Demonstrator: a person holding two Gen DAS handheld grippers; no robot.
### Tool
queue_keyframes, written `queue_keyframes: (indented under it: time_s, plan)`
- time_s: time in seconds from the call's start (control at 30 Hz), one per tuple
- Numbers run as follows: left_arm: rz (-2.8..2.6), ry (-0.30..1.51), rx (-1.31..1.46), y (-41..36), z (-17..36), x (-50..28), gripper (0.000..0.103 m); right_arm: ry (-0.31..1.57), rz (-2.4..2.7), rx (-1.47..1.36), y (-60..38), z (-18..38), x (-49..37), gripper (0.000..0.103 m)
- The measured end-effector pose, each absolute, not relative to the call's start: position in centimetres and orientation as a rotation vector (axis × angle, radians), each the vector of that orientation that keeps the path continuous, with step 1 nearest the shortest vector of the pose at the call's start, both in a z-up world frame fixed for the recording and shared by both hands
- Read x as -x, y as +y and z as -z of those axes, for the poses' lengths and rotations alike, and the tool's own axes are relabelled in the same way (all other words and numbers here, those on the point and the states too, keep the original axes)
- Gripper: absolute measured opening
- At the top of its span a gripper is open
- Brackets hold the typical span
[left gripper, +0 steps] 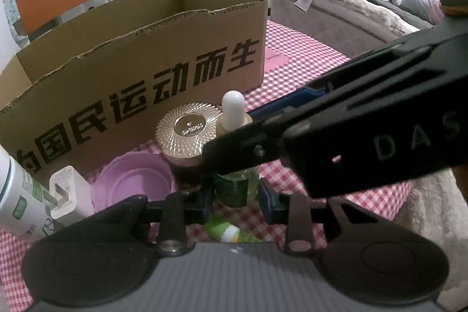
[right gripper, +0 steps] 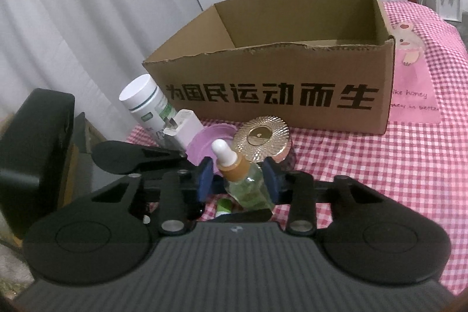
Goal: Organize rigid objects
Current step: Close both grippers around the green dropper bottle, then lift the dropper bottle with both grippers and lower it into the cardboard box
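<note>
While both of your tongs meet at one bottle, the scene reads so:
Left tongs (left gripper: 235,199): you clench the green dropper bottle (left gripper: 236,189) low on its glass body.
Right tongs (right gripper: 238,184): you grasp the same bottle higher, just under its tan collar.
Bottle: upright on the checked tabletop (left gripper: 307,72), just before the gold-lidded jar (left gripper: 187,133).
Neighbours: purple lid (left gripper: 134,186), white plug (left gripper: 63,192) and white canister (right gripper: 144,101) to its left.
Cardboard box (left gripper: 163,69): open-topped, behind them all.
</note>
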State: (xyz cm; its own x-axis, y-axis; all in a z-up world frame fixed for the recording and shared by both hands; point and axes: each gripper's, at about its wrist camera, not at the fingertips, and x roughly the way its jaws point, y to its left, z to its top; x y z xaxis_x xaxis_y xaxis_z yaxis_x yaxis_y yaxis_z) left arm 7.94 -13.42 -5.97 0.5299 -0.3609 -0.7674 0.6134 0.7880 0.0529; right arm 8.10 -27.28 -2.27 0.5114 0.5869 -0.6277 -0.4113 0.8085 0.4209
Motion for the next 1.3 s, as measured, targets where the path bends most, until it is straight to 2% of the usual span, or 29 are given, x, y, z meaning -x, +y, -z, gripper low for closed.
queue_keyframes:
  time_s: [0.4,0.57,0.63,0.77,1.07,1.3]
  plan:
    - [0.602,0.764,-0.306,-12.5,4.1,-6.2,0.033,0.826,-0.586,-0.185,-27.0,0.2,-6.8,0.031]
    - [0.610,0.714,-0.278,-11.1,0.2,-5.5,0.033,0.775,-0.595,-0.135,-26.1,-3.7,-5.6,0.030]
    - [0.609,0.691,-0.249,-10.0,-1.8,-5.8,0.033,0.734,-0.619,-0.120,-25.6,-5.9,-5.4,0.023]
    - [0.570,0.650,-0.211,-8.0,-5.3,-7.2,0.033,0.653,-0.678,-0.081,-23.9,-10.0,-6.1,0.023]
    - [0.450,0.635,-0.191,-4.6,-9.8,-13.4,0.033,0.593,-0.813,-0.023,-19.5,-15.2,-12.9,0.023]
    - [0.386,0.734,-0.198,-3.0,-9.9,-20.7,0.033,0.665,-0.873,-0.114,-17.2,-14.9,-22.3,0.023]
